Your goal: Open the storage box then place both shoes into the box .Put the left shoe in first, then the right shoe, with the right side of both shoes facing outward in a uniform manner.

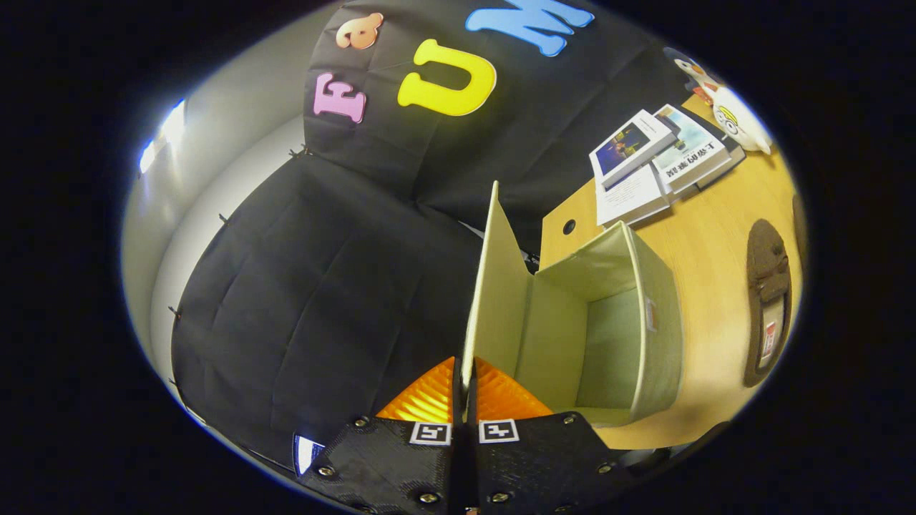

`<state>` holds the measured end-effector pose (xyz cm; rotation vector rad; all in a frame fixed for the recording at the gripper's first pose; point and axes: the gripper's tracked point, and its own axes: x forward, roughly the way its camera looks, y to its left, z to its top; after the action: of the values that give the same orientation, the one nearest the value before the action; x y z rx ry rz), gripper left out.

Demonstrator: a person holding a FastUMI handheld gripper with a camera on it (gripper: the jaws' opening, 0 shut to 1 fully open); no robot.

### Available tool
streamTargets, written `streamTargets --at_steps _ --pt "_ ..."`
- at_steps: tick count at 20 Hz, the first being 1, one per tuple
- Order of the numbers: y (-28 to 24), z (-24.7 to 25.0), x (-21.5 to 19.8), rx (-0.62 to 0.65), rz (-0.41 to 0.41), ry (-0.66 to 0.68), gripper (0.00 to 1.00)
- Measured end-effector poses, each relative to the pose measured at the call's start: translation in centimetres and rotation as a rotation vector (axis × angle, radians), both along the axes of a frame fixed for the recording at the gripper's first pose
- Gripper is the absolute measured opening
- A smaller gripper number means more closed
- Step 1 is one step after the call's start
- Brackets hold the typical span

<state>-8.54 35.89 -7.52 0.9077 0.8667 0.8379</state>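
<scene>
Wooden table [708, 257] w/ books [655, 164] at back. Tool [465, 390] pinches box lid [494, 286] edge, holding it upright so storage box [644, 336] stays open; 1 shoe [769, 300] waits beside box.

The gripper [464, 390] has two black, textured plastic finger mounts set side by side, each with a small square black-and-white marker on a white patch near its inner edge. Silver screw heads dot the mounts. Ahead of them sit two orange ribbed finger pads [428, 400], wedge-shaped with fine ridges.
</scene>
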Motion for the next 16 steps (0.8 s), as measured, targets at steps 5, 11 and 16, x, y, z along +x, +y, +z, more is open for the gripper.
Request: streamTargets --at_steps 5,11,16 --pt "4.0 1.4 -0.7 -0.082 0.038 -0.083 0.0" --pt "9.9 1.5 -3.0 -0.15 0.099 -0.166 0.04" --pt "13.8 1.3 -4.5 -0.149 0.132 -0.188 0.05"
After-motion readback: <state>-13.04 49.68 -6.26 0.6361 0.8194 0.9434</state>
